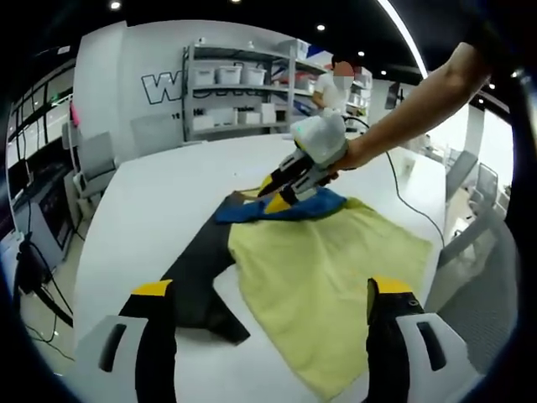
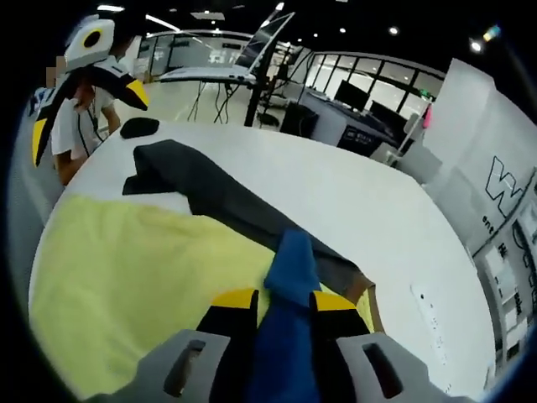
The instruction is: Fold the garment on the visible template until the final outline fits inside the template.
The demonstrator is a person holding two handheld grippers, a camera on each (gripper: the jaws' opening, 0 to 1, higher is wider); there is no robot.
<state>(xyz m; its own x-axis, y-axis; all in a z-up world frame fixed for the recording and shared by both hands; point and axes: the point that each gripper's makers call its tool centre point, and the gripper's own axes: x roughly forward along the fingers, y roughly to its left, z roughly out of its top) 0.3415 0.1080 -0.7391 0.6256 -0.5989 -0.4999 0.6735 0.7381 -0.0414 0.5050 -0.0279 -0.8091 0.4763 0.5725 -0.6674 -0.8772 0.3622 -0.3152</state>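
Two tongs work a garment on a white bench.

The right tongs (image 2: 281,306) are clamped on a blue fold (image 2: 289,269) of the garment (image 1: 323,269), lifting it near the bench's (image 1: 168,201) far edge. The left tongs (image 1: 268,294) hover wide apart and hold nothing, above the yellow panel by the near edge. A dark template (image 1: 197,273) juts from under the yellow cloth. Bare white surface runs broad towards the far corner, before the shelving (image 1: 243,92).
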